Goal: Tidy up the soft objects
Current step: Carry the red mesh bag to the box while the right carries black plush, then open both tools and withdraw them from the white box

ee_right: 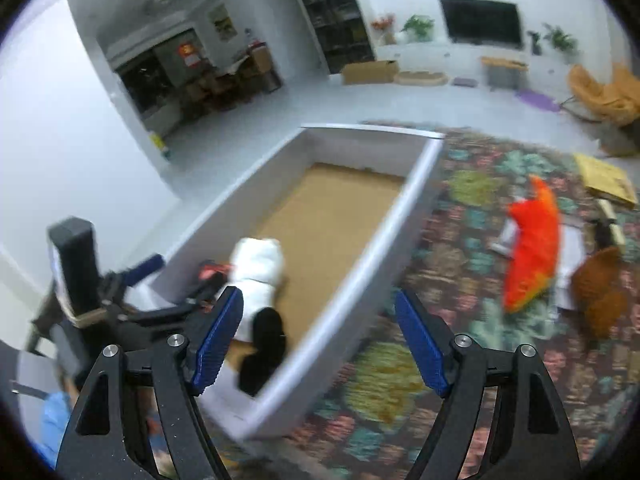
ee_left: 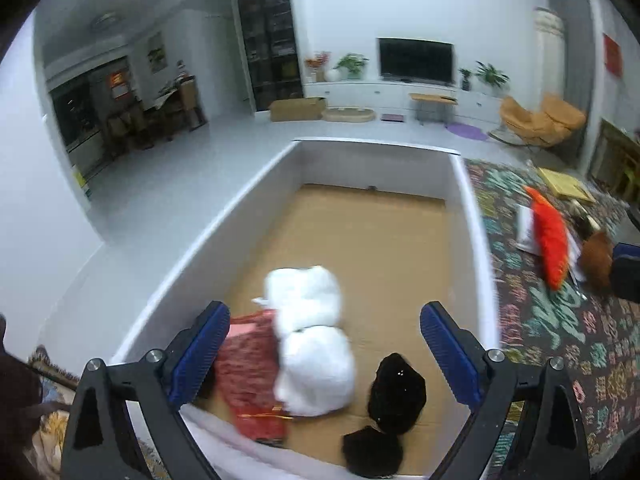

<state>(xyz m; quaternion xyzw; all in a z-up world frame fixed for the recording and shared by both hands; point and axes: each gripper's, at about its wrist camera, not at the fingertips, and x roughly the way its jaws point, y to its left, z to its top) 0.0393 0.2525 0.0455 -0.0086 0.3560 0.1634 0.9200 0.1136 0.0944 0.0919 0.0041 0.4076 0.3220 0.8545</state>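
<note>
Roughly half done: white fluffy bundle, red knit and black plush pieces lie in the white-walled cardboard-floored box, orange plush and brown plush remain on the patterned rug far right, left gripper and right gripper both spread, empty.

Patterned rug on pale floor; white box sits at the rug's left edge, partly on it. Right of the box, on the rug: orange cushion over white papers, brown fluffy cushion just beyond, yellow board behind them.
</note>
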